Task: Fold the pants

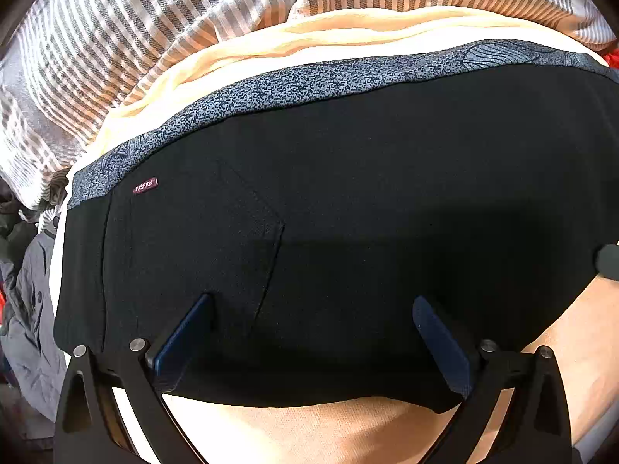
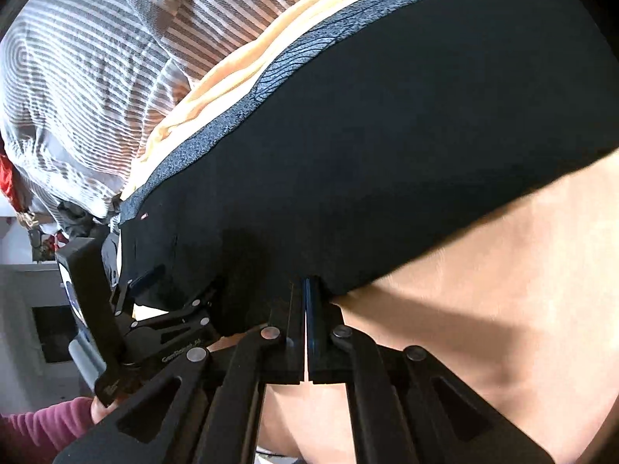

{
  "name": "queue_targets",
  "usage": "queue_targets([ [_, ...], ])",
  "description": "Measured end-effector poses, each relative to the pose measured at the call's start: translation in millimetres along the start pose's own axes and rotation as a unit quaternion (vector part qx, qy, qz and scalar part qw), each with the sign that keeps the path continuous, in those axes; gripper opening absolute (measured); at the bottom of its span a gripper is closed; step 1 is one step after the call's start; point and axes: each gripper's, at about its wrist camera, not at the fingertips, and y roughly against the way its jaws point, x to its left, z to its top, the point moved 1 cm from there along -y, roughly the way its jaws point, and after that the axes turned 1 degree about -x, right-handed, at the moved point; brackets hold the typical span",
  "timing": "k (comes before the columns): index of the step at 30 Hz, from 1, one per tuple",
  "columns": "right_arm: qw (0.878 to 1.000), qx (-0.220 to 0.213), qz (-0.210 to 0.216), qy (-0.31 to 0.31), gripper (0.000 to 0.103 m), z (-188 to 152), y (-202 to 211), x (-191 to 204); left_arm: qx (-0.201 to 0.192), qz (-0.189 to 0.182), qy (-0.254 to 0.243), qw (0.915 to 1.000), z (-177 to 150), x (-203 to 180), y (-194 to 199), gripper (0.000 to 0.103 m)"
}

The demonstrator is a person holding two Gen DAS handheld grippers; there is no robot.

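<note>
Hard sunlight glares off the striped grey-white bedding (image 1: 96, 58) upper left; my shadow darkens centre; fisheye edges bend, vignette.

I see the pants (image 1: 348, 212) as plain black, with a waistband (image 1: 271, 92) speckled blue-grey and dark navy that turns to fine wavy line work toward its ends. A small maroon label (image 1: 145, 186) with pale lettering sits on the black just below that band. Under them my view shows a sheet (image 1: 309, 429) in pale peach-cream. Behind lies a duvet (image 1: 116, 38) in grey and white stripes. The left gripper (image 1: 313, 309) has a black frame with blue pads (image 1: 182, 340); the right gripper (image 2: 307, 290) is black too, a thin blue line between its fingers. At the left edge I catch a grey garment (image 1: 31, 309) and a dash of red.
</note>
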Motion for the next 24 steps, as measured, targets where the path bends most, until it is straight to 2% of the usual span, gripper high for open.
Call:
queue_targets([
  [4,1.0,-0.014,-0.004,-0.005,0.004,-2.2,30.4,-1.4,-0.001,0.007,0.001,1.0,0.4,-2.1,-0.4,0.103],
  [7,0.999,-0.035,-0.028,0.008,0.014,5.7,48.7,-6.0,-0.003,0.012,0.002,0.9999,0.0,-4.4,-0.2,0.103],
  [10,0.998,-0.037,-0.048,0.011,0.015,17.0,51.1,-13.8,-0.004,0.014,0.002,0.9999,-4.3,-5.8,2.0,0.103],
  [14,0.997,-0.018,-0.07,0.019,0.014,23.7,42.4,-23.7,-0.004,0.014,-0.001,0.9999,-0.4,-5.7,-1.2,0.103],
  [19,0.998,-0.036,-0.046,-0.017,0.016,18.5,58.1,-39.5,-0.005,0.017,-0.004,0.9998,0.7,-4.1,-2.6,0.103],
  [20,0.998,-0.037,-0.047,-0.024,0.021,17.2,60.6,-42.9,-0.005,0.017,-0.005,0.9998,0.5,-4.1,-3.0,0.103],
  [21,0.997,-0.037,-0.067,-0.033,0.032,15.5,63.6,-49.4,-0.005,0.018,-0.006,0.9998,0.6,-4.8,-3.0,0.103],
  [24,0.994,-0.047,-0.074,-0.062,0.035,9.3,78.2,-67.4,0.005,0.018,-0.005,0.9998,3.1,-6.6,-2.6,0.103],
])
